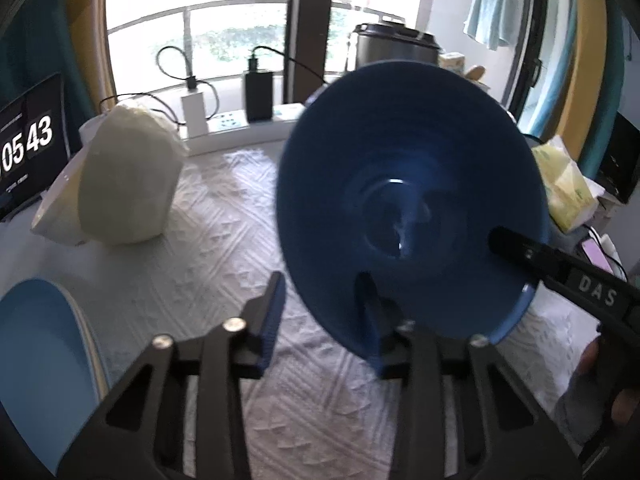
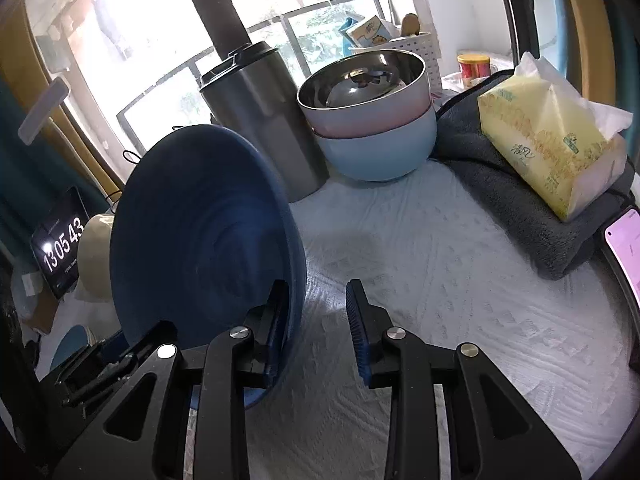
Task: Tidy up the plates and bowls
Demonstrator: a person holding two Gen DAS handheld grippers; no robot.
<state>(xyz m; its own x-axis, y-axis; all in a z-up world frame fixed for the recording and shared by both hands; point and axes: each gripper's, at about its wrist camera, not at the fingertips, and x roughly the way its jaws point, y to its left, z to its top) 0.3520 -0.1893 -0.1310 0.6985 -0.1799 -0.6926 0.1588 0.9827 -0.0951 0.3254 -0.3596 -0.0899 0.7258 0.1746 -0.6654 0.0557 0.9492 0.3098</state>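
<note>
A dark blue bowl (image 1: 400, 152) stands tilted on edge above the white cloth, its inside facing the left wrist camera. My left gripper (image 1: 322, 280) straddles its lower rim. One finger lies inside the bowl, while a strip of cloth shows between the outer pad and the wall. In the right wrist view the same bowl (image 2: 200, 232) fills the left side. My right gripper (image 2: 317, 284) is open, with its left finger against the bowl and its right pad well clear. That gripper's inner finger (image 1: 516, 246) reaches into the bowl from the right.
A light blue plate (image 1: 40, 360) lies at the near left. A pink steel-lined bowl (image 2: 360, 92) is stacked in a light blue bowl (image 2: 380, 148) at the back. A steel canister (image 2: 260, 120) stands beside them. A tissue pack (image 2: 552, 136) sits on a grey towel (image 2: 500, 192), with a phone (image 2: 624, 248) further right. A white bag (image 1: 128, 176) and a clock screen (image 1: 28, 148) are at the left.
</note>
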